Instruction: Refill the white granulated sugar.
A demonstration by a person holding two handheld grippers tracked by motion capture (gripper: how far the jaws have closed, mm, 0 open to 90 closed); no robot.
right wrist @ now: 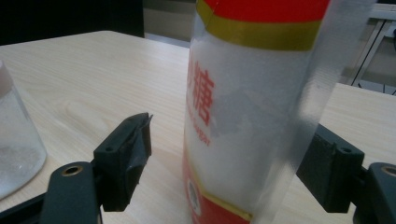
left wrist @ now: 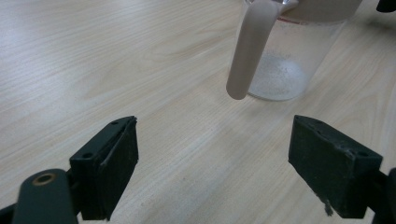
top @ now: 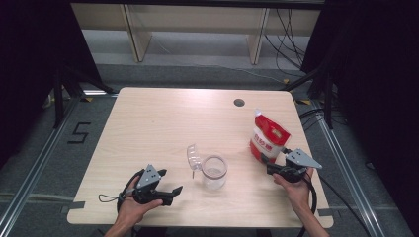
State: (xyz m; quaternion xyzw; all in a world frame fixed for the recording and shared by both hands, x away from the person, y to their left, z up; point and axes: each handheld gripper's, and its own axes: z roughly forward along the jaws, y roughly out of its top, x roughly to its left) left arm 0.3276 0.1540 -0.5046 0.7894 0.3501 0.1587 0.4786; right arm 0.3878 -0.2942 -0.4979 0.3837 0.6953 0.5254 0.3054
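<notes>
A: How far along is the pouring job looking?

B: Early, I'd judge; the clear measuring jug [top: 214, 171] is standing near the table's [top: 163, 123] front edge with only a thin dusting of white grains at its bottom, and the red-and-white sugar pouch [top: 267, 138] is standing upright to the right of it, not yet lifted; grasping, carrying and tipping are all remaining.

A: What is the right gripper [top: 271, 168] doing?

B: It is reaching level from the front right, its jaws spread on either side of the pouch's lower part; the left jaw is standing clear of the film, and on the other side I cannot tell whether the pad is touching; nothing is being pinched yet.

A: And the left gripper [top: 174, 193]?

B: It is resting low near the front edge, the hand [top: 132, 210] underneath, jaws spread wide and empty, pointing towards the jug's handle [left wrist: 250, 46].
</notes>
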